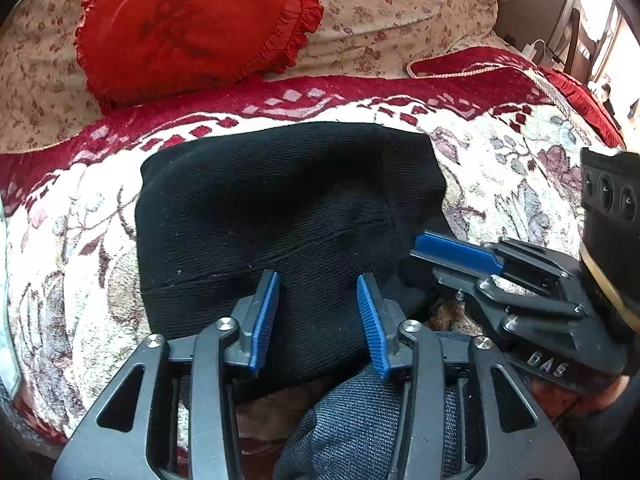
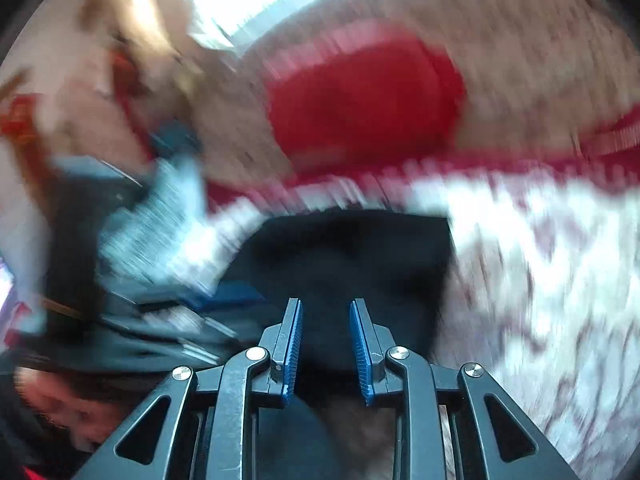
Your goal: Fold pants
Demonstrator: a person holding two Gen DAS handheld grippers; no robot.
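Floral sofa cover (image 1: 500,168), one folded pants (image 1: 288,208); two grippers

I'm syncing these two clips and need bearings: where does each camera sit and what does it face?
Left wrist: on the left gripper, looking over the folded black pants toward the red pillow; right gripper shows.
Right wrist: on the right gripper, blurred, facing the same way; left gripper not identifiable.
Shared: pants, pillow, floral sofa cover.

Black pants (image 1: 288,208) are laid on a cream cover (image 1: 500,168) — maroon-flowered, red-bordered — beside a red frilled cushion (image 1: 192,28).
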